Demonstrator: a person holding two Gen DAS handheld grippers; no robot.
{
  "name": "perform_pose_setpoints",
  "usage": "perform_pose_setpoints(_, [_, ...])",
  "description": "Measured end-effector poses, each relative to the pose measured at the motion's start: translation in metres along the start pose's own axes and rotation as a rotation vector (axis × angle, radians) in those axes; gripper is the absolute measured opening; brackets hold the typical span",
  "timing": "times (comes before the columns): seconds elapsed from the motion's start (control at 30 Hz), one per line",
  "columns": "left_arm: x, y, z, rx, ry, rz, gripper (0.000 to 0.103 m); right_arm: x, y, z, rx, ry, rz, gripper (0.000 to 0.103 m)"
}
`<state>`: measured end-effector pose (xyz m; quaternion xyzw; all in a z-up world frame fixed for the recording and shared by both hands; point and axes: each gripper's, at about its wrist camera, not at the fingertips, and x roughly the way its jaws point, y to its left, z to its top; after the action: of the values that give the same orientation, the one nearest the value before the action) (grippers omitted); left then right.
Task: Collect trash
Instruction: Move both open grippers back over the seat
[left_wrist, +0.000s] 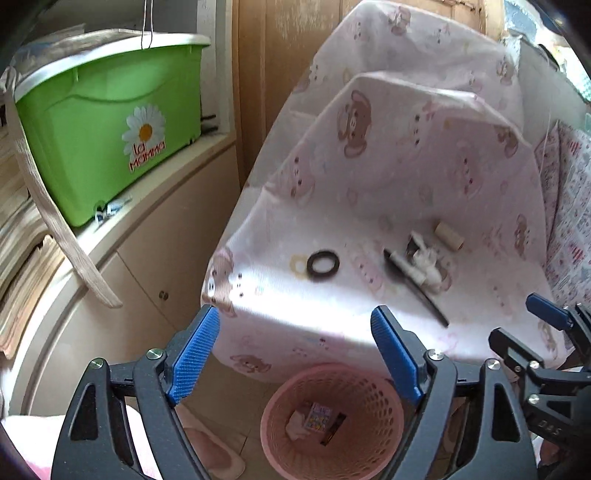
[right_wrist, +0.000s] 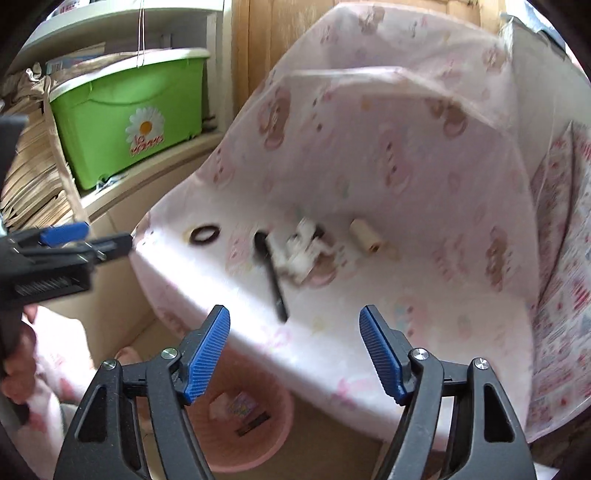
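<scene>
On a pink bear-print sheet (left_wrist: 388, 177) lie a dark ring (left_wrist: 323, 265), a black pen (left_wrist: 417, 286), a crumpled white piece (left_wrist: 424, 264) and a beige tube (left_wrist: 448, 235). The same ring (right_wrist: 204, 234), pen (right_wrist: 271, 275), white piece (right_wrist: 303, 251) and tube (right_wrist: 365, 236) show in the right wrist view. A pink mesh basket (left_wrist: 384, 443) on the floor below holds scraps; it also shows in the right wrist view (right_wrist: 273, 439). My left gripper (left_wrist: 295, 354) is open and empty above the basket. My right gripper (right_wrist: 295, 352) is open and empty, just short of the pen.
A green lidded bin (left_wrist: 107, 122) sits on a beige cabinet (left_wrist: 155, 236) at the left, beside stacked papers (left_wrist: 22, 236). A patterned quilt (left_wrist: 572, 206) lies at the right. Pink slippers (left_wrist: 218, 454) lie on the floor by the basket.
</scene>
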<state>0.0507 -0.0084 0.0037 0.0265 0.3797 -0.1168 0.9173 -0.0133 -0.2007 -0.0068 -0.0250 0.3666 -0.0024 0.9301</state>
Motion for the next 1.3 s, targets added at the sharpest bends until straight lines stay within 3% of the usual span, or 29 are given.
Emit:
perform_pose_setpoints(0.2, [-0.028,-0.002,0.051,0.058,-0.122,0.013,0.101,-0.011,-0.022,0.017,0.059,-0.059,-0.014,0.079])
perform_pose_setpoints(0.3, [-0.035,-0.004,0.07,0.097,-0.162,0.02,0.102,-0.01,-0.029,0.021,0.068,-0.071,-0.042,0.079])
perform_pose_setpoints(0.43, [-0.026,-0.004,0.086,0.108,-0.16,0.036,0.102,-0.005,-0.03,0.024,0.03,-0.088,-0.129,0.079])
perform_pose_setpoints(0.8, [0.037,-0.002,0.054,0.062,-0.013,-0.003,0.102,0.023,-0.042,0.027,0.087,-0.035,-0.122,0.079])
perform_pose_setpoints(1.07, [0.047,0.006,0.046,0.046,0.005,0.007,0.101,0.037,-0.049,0.022,0.139,0.01,-0.075,0.079])
perform_pose_setpoints(1.23, [0.055,0.002,0.041,0.053,0.026,0.001,0.093,0.036,-0.043,0.021,0.111,0.0,-0.076,0.077])
perform_pose_setpoints(1.3, [0.056,0.0,0.04,0.059,0.018,0.033,0.093,0.036,-0.042,0.023,0.104,-0.003,-0.07,0.077])
